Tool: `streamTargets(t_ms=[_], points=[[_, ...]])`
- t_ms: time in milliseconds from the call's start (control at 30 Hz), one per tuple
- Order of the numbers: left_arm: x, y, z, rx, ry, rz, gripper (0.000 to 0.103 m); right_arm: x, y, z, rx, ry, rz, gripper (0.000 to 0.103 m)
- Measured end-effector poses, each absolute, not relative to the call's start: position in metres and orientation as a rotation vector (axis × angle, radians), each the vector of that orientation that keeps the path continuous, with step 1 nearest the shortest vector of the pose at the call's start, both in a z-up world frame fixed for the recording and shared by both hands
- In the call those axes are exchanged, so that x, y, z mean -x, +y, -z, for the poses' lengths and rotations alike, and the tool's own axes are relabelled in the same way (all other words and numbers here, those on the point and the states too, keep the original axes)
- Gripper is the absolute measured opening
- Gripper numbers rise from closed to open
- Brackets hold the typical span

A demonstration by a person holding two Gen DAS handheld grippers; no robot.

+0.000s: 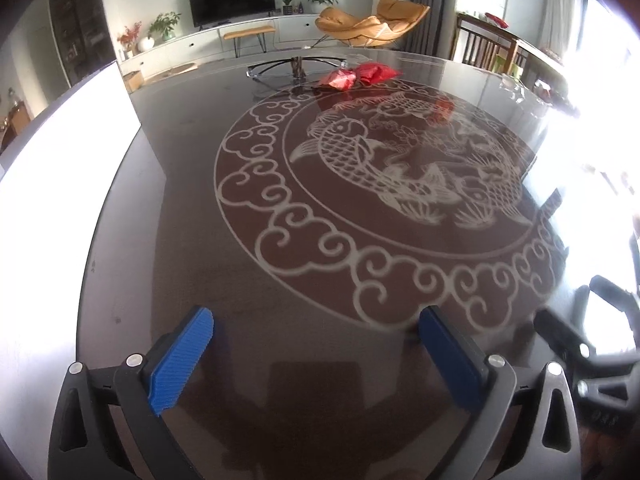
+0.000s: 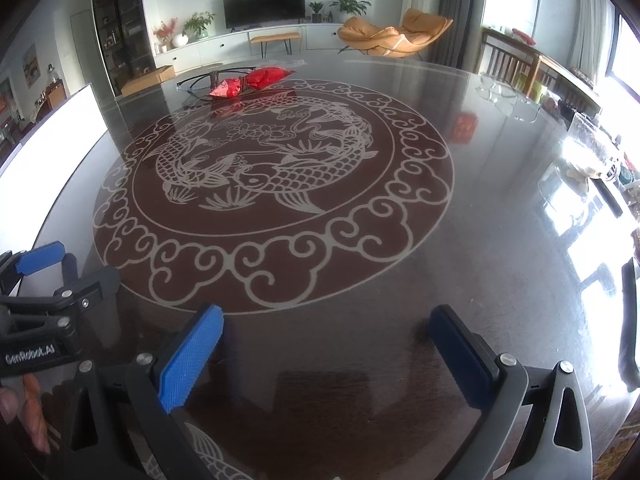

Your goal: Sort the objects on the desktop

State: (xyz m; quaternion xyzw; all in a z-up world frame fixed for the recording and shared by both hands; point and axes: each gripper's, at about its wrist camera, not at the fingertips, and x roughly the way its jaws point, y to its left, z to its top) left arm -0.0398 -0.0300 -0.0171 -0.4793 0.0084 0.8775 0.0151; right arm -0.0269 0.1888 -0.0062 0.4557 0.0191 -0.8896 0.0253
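A crumpled red packet (image 1: 360,74) (image 2: 252,80) lies at the far side of the dark glass table (image 1: 192,240) (image 2: 500,260), beyond the carp medallion. My left gripper (image 1: 316,314) hovers low over the near rim, its blue pads wide apart and nothing between them. My right gripper (image 2: 326,312) is likewise open and empty over the near table. In the right wrist view the left gripper (image 2: 70,270) shows at the left edge, with a person's fingers below it. In the left wrist view black parts of the right gripper (image 1: 580,312) show at the right edge.
A bright white panel (image 1: 60,200) (image 2: 52,152) stands along the table's left edge. A glass ring stand (image 1: 280,70) sits beside the red packet. Glassware and clutter (image 2: 588,156) crowd the right side, with a black stick (image 2: 608,200) there. Chairs stand beyond.
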Motion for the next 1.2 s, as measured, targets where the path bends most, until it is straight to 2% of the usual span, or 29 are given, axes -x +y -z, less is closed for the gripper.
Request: streamTargets(t_ms=[167, 567, 667, 833, 933, 1200], points=[[0.087, -0.045, 0.019, 1.574, -0.085, -2.823, 0.103, 0.027, 0.188, 0.006, -1.409, 0.058, 2.750, 0.103], [0.265, -0.076, 0.025, 1.671, -0.330, -3.040, 0.103, 0.027, 0.188, 0.006, -1.408, 0.059, 2.747, 0.103], [0.285, -0.062, 0.028, 1.617, -0.297, -3.045, 0.103, 0.027, 0.187, 0.006, -1.407, 0.061, 2.743, 0.103], [0.297, -0.006, 0.030, 1.474, 0.033, -2.769, 0.103, 0.028, 0.186, 0.006, -1.407, 0.063, 2.740, 0.103], [0.296, -0.006, 0.024, 1.479, 0.194, -2.753, 0.103, 0.028, 0.186, 0.006, -1.406, 0.063, 2.740, 0.103], [0.336, -0.083, 0.015, 1.525, 0.065, -2.730, 0.103, 0.028, 0.186, 0.006, -1.406, 0.063, 2.739, 0.103]])
